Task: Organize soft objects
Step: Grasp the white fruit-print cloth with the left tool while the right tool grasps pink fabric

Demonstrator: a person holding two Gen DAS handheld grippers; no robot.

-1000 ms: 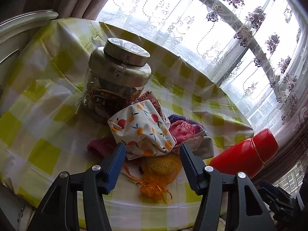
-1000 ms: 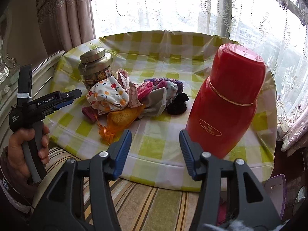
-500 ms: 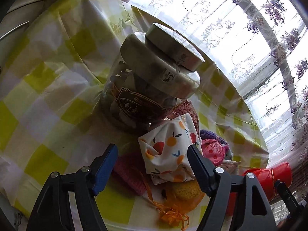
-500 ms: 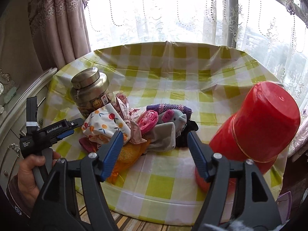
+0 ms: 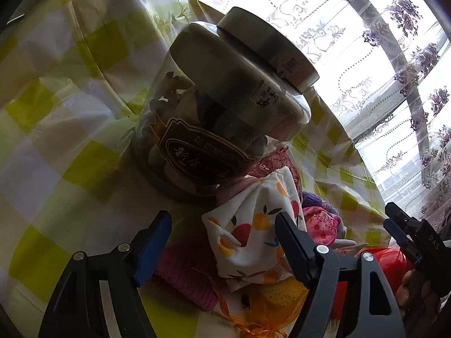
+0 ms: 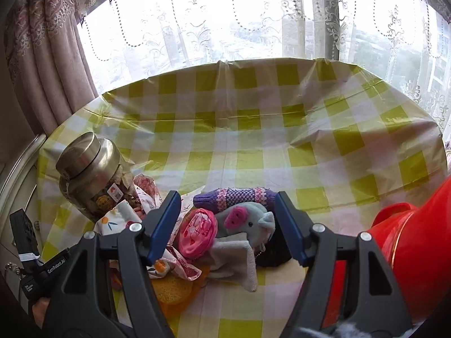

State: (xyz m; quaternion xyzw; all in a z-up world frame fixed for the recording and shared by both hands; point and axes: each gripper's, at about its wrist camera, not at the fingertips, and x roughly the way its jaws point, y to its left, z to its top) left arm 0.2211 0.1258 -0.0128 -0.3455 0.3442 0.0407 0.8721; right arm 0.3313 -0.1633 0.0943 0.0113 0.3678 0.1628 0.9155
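Soft things sit in a heap near the front-left of the table w/ the yellow-check cloth [image 6: 253,140], just beside the steel-lidded jar [image 5: 225,107].

Left gripper [image 5: 222,242]: jaws wide apart, nothing gripped. Fruit-print pouch [image 5: 253,225] lies between the two pads, closer to the right-hand one, which overlaps its edge in view; can't tell if they touch. Pink knit piece [image 5: 183,270] sits low betw. the jaws, beside the left pad. Orange mesh bag [image 5: 270,304] below the pouch, toward the cam. Pouch leans against the jar's base.

Right gripper [image 6: 228,225]: jaws also wide, holding nothing. Framed betw. them: pink bundle [image 6: 197,232] near the left pad, grey elephant toy [image 6: 248,222] in the middle, grey cloth [image 6: 236,262] under it, striped purple knit [image 6: 234,197] just beyond the tips. Dark item [image 6: 273,250] is by the right pad, partly hidden. Red flask [image 6: 408,239] stands off to the right, apart from the heap
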